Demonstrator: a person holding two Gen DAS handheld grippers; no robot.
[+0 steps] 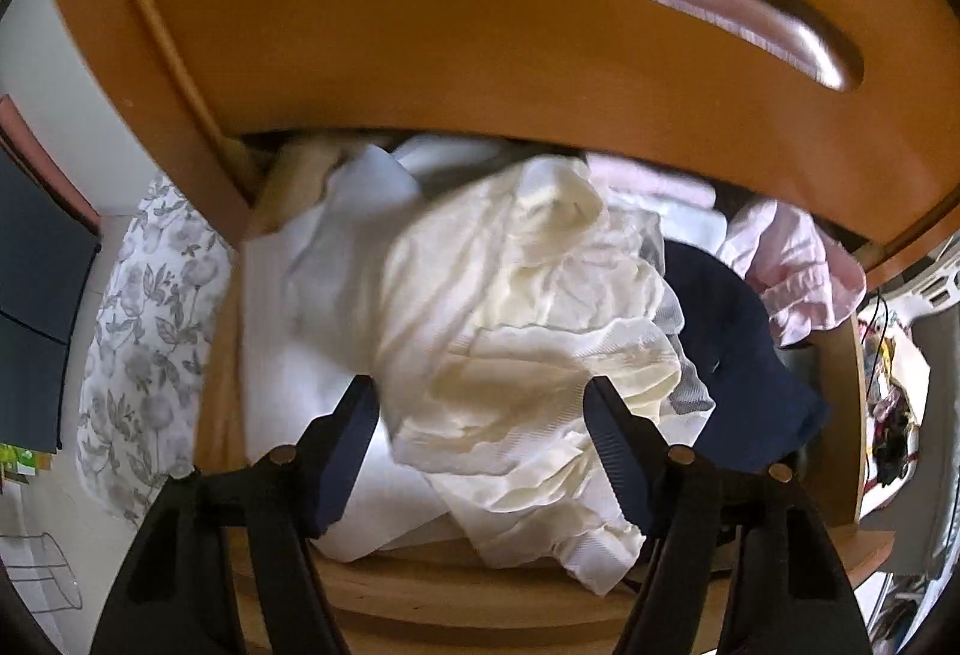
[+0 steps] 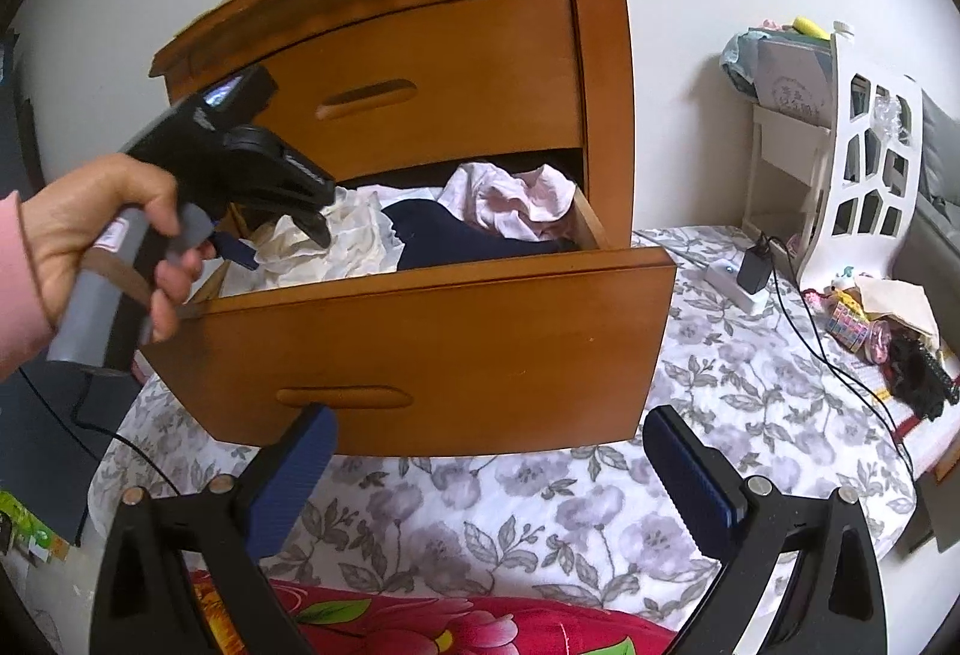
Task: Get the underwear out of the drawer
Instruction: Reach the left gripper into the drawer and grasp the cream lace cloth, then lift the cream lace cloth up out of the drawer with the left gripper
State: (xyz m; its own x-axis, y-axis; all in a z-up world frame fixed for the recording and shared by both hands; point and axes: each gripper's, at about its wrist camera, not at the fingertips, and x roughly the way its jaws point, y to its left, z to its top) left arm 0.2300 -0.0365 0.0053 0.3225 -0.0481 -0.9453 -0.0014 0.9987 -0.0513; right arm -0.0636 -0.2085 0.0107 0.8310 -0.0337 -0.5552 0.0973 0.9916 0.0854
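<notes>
Cream underwear (image 1: 510, 307) bunched between left gripper (image 1: 480, 403) jaws, apart, flanking not pinching; right gripper (image 2: 492, 439) jaws apart, well outside drawer (image 2: 420, 331)

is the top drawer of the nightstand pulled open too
No, the top drawer sits flush and closed, while only the lower drawer is pulled out with clothes in it.

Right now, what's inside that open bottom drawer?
The drawer holds a crumpled cream garment, a navy one, a pink one and white folded fabric. Whatever lies beneath them is covered.
</notes>
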